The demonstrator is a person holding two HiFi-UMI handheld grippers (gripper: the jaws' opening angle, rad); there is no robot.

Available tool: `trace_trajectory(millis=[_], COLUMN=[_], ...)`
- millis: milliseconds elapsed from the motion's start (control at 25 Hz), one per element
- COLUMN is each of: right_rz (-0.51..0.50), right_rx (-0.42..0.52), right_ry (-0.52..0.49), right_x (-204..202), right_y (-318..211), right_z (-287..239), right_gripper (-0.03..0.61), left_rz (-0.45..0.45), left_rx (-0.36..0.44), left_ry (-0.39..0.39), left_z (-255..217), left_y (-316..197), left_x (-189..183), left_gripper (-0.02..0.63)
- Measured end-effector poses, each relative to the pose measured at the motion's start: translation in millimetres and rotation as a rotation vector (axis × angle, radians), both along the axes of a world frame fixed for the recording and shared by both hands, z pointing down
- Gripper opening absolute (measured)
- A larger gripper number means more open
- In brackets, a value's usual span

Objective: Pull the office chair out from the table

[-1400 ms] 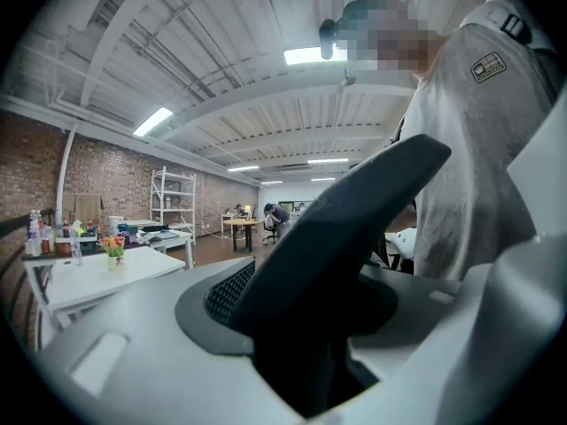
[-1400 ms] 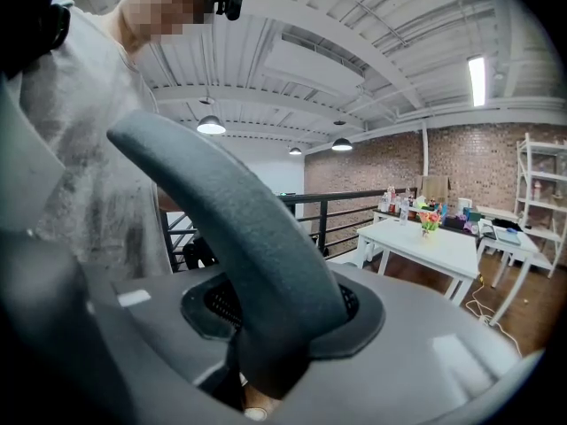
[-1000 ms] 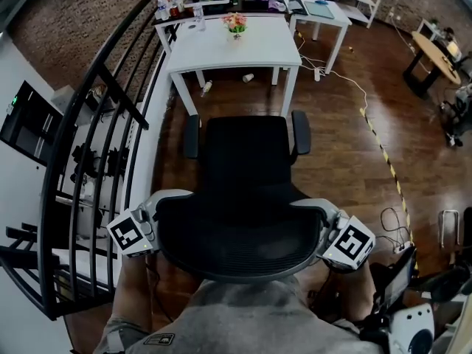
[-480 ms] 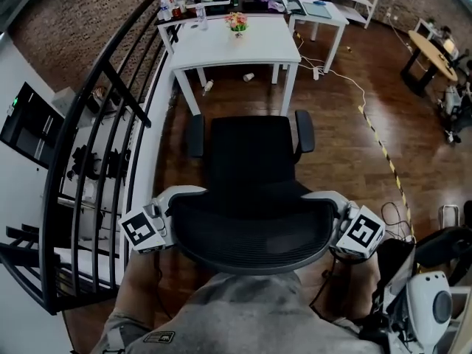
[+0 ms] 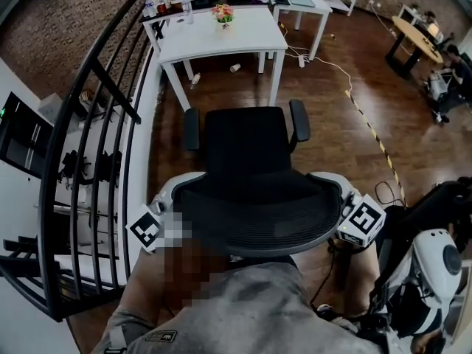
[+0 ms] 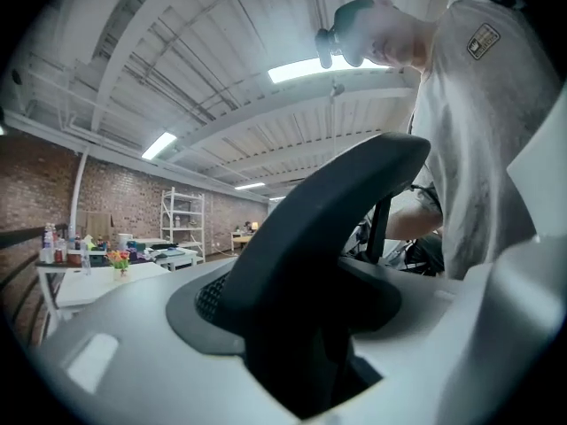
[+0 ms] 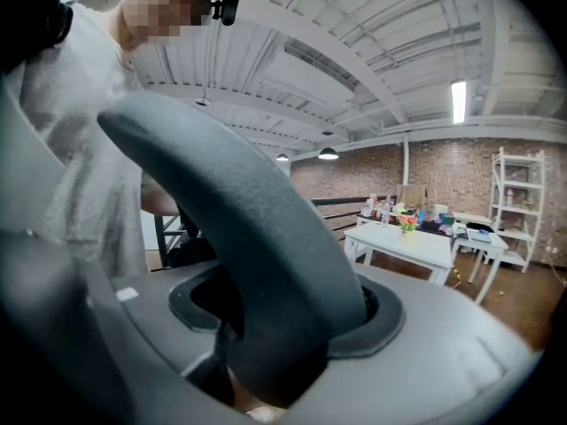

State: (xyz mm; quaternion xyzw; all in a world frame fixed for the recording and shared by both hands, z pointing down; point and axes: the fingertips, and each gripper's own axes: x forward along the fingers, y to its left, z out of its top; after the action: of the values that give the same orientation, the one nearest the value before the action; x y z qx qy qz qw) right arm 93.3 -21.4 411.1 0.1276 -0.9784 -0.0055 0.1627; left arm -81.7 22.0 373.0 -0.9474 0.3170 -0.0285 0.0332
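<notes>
Jaws apart around the chair back
The left gripper (image 5: 181, 186) and right gripper (image 5: 332, 186) have just been opening their jaws. The backrest rim (image 5: 258, 231) lies loosely between each pair. The office chair (image 5: 247, 153) stands mid-frame, well apart from the white table (image 5: 221, 39) at the top.

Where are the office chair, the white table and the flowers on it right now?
office chair (image 5: 247, 150): head view, on its black seat.
white table (image 5: 243, 41): head view, on a bare part of its top.
flowers (image 5: 222, 11): head view, on the blooms.
</notes>
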Motion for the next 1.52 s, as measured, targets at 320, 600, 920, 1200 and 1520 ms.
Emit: trace_trajectory(millis=[320,600,920,1200,1520], right_rz=[0.175,0.164,0.046,-0.132,-0.204], right_rx=[0.075,0.075,0.027,0.014,-0.021], right_ry=[-0.061,-0.078,-0.070,-0.086,-0.092], right_x=[21,51,76,71,63], right_y=[0,22,81,153,217], right_z=[-13,-10,8,6,16], right_gripper=[0.357,0.356,0.269,0.123,0.006], left_rz=[-0.203,-0.467,-0.464,-0.323,-0.189], left_rx=[0.049,0.052,-0.016,-0.035,-0.080], left_ry=[0.041,0.116,0.129,0.092,0.083], left_z=[-5,1,25,20,31], left_y=[1,36,109,158,202], left_x=[-13,-40,31,131,179], left_gripper=[0.360,0.366,0.201,0.013,0.003])
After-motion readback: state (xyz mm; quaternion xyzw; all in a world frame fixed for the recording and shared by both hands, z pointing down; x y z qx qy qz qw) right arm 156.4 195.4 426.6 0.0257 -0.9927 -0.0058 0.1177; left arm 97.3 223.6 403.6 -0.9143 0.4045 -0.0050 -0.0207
